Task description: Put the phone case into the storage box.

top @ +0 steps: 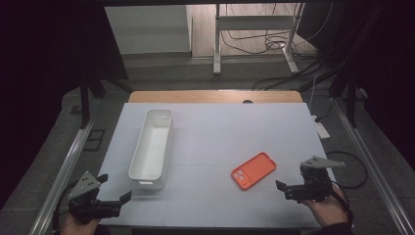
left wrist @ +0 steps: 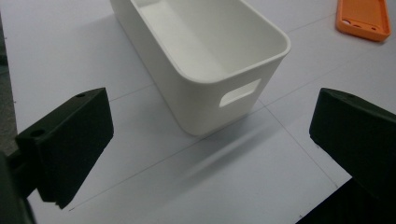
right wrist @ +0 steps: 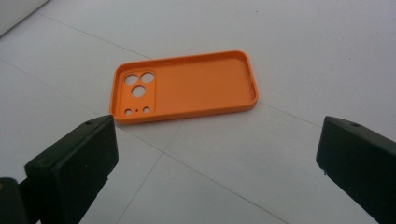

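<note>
An orange phone case [top: 253, 171] lies open side up on the white table top [top: 220, 122], right of centre near the front. A long white bin [top: 151, 147] stands empty at the left, its short end with a handle slot towards me. My left gripper [top: 115, 189] hovers open at the front left corner, just short of the bin [left wrist: 205, 51], with the case [left wrist: 364, 18] far off at the upper right. My right gripper [top: 292, 180] is open to the right of the case. In its own view the case [right wrist: 187, 86] lies just beyond the spread jaws [right wrist: 215, 158], which hold nothing.
A wooden strip [top: 215, 96] edges the table's far side. Behind it on the floor stand a metal frame [top: 254, 29] and loose cables [top: 293, 46]. A white power strip [top: 321, 129] lies off the right edge. Dark curtains close in both sides.
</note>
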Demonstrator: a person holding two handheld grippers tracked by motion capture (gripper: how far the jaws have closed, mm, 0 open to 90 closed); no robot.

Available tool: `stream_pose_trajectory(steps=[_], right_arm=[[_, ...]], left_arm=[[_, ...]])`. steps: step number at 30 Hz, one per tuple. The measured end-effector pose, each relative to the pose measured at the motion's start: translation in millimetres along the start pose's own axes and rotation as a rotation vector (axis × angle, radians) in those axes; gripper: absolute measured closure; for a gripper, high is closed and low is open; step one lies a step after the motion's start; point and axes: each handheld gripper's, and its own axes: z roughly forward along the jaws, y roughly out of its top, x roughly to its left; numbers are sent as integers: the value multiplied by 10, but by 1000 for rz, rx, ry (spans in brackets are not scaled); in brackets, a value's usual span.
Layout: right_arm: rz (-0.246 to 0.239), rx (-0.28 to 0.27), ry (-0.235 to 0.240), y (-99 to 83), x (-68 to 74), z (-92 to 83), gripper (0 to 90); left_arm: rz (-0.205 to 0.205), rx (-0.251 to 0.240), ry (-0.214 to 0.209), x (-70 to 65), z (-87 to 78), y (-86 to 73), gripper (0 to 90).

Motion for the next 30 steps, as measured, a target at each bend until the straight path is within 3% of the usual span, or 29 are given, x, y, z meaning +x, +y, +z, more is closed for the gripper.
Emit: stream_pose_trajectory(steps=[13, 20, 30], right_arm=[[-13, 21, 6, 117, -1, 108, 0], [-53, 20, 32, 195, 39, 181, 0], [-70, 34, 37, 281, 71, 309, 0]], left_arm=[[-2, -4, -4, 6, -4, -3, 5], [0, -3, -6, 3, -4, -4, 6], [6, -3, -7, 0, -3, -3, 8]])
